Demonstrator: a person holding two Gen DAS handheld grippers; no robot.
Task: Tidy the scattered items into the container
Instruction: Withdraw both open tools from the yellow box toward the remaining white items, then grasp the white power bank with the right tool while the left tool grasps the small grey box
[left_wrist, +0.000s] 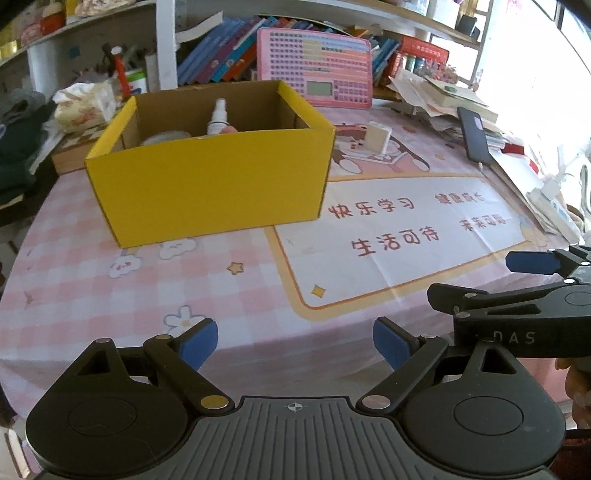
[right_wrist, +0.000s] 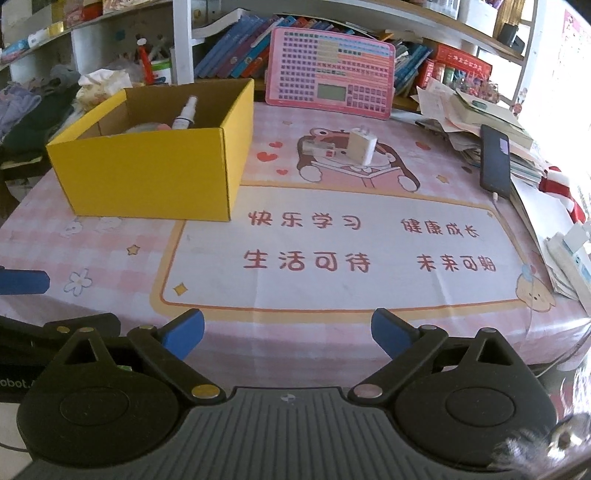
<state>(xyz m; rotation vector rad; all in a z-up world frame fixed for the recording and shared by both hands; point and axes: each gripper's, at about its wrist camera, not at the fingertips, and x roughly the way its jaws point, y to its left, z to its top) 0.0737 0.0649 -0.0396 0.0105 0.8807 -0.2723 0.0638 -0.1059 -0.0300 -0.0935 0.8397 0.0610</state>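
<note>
Both tools hang low over the near edge of the worktop (right_wrist: 332, 236), which is covered with a pink checked cloth printed with red characters. The left hand-held gripper (left_wrist: 294, 345) has its blue pads spread wide with nothing between them; the right hand-held gripper (right_wrist: 287, 334) is just as wide and also holds nothing. Ahead and to the left of the right one stands the yellow cardboard box (right_wrist: 147, 173), open at the top, with a white spray bottle (right_wrist: 185, 113) leaning inside it. Straight ahead and farther off, beyond the printed characters, a white charger plug (right_wrist: 362, 146) stands on the cloth, and a small white and red item (right_wrist: 319, 149) lies just beside it on its left. Ahead on the right a dark phone (right_wrist: 495, 162) rests against a pile of papers (right_wrist: 465, 118).
</note>
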